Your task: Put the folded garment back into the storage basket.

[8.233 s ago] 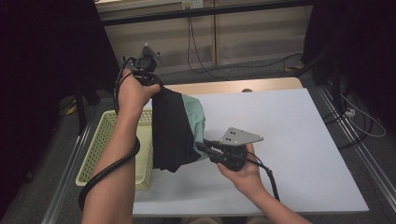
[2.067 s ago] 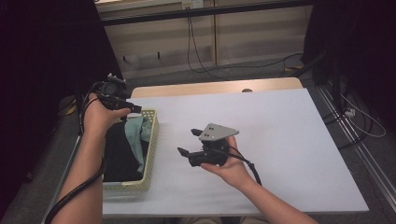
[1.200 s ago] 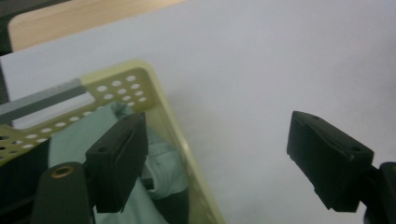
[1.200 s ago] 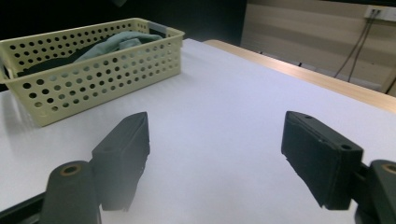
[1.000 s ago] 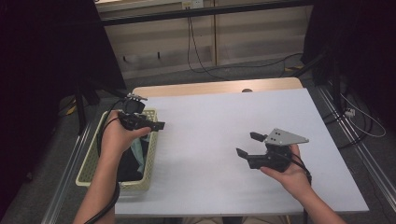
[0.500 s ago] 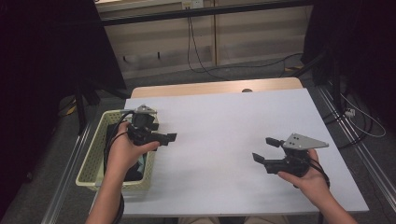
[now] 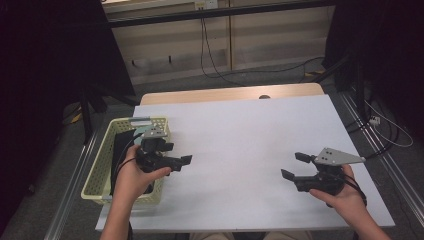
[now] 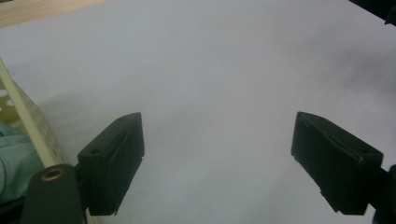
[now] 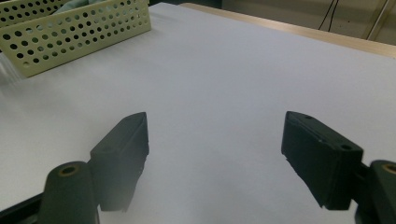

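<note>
1. A lab or test bench, not a home: the white table (image 7: 250, 145) sits on a metal-rail frame (image 7: 75, 180).
2. Black curtains (image 7: 45, 75) screen both sides.
3. Loose cables (image 7: 215, 60) trail over the bare floor behind.

White table (image 7: 240, 130) w/ wood strip at far edge. Perforated yellow basket (image 7: 97, 170) at near-left edge, holding dark and teal cloth (image 8: 11, 163). Cables (image 7: 215, 55) on floor beyond.

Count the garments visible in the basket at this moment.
2: a black garment along the basket and a pale green garment beside the wall nearest the left gripper. More may lie hidden beneath.
</note>
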`<state>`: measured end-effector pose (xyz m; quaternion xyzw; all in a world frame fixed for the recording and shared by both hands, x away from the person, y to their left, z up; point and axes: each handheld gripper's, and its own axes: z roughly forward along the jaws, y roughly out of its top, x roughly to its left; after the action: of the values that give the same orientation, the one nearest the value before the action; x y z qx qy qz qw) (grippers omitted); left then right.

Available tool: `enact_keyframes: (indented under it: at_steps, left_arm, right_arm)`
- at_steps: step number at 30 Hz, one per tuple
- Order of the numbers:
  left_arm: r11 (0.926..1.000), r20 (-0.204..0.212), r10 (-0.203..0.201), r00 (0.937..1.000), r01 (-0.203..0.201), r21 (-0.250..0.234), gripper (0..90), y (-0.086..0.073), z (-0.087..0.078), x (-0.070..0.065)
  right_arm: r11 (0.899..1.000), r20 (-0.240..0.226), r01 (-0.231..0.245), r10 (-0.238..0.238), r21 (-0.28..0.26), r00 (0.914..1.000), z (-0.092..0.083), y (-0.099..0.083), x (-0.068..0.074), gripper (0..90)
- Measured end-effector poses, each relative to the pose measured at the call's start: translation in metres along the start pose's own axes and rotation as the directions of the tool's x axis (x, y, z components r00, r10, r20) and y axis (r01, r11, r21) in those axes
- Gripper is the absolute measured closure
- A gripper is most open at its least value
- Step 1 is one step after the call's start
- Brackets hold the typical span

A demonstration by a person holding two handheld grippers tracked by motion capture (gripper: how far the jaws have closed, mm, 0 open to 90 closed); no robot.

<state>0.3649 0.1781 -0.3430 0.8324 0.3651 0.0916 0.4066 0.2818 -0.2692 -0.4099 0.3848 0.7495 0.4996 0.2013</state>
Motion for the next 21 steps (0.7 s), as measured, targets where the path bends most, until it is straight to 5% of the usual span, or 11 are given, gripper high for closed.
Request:
enact_keyframes:
  at_steps: [8, 21]
  left_arm:
    - [0.9993, 0.006, -0.015, 0.9999, 0.015, -0.035, 17.4, -0.016, -0.009, -0.001]
    - [0.9972, 0.005, -0.012, 0.9999, 0.012, -0.073, 15.7, -0.031, -0.012, -0.003]
  right_arm:
    - [0.999, -0.014, -0.032, 0.032, -0.005, 0.9994, -0.009, -0.004, -0.004, 23.1]
    - [1.000, 0.007, -0.020, 0.019, 0.003, 0.9998, -0.015, -0.008, -0.006, 23.0]
